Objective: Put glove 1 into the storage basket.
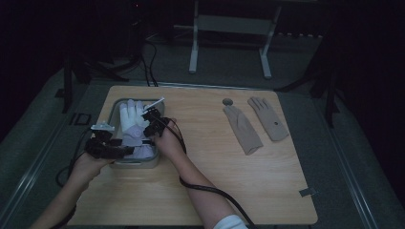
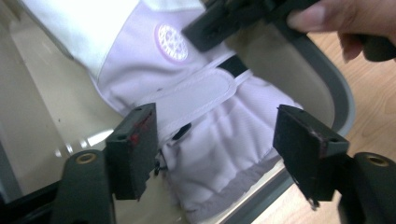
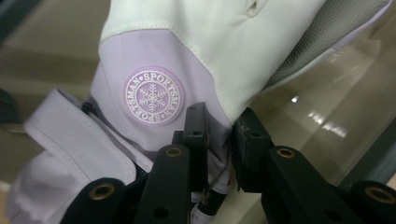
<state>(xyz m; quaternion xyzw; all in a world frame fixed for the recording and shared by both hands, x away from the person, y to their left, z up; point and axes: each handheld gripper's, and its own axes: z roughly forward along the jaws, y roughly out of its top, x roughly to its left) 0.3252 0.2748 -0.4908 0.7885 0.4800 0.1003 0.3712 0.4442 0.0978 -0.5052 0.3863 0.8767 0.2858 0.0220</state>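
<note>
A white and lilac winter glove lies in a grey tray at the table's left, fingers pointing away from me. Its round snowflake badge faces up. My left gripper is open, and its jaws straddle the glove's lilac cuff below the strap without pressing on it. In the high view this left gripper sits at the tray's near left corner. My right gripper is shut on a fold of the glove's lilac fabric just beside the badge. From the tray's right side, the right gripper reaches in over the glove.
Two beige gloves lie flat at the table's far right, with a small grey disc beside them. A bit of tape sits at the right edge. A white stand's legs rise behind the table.
</note>
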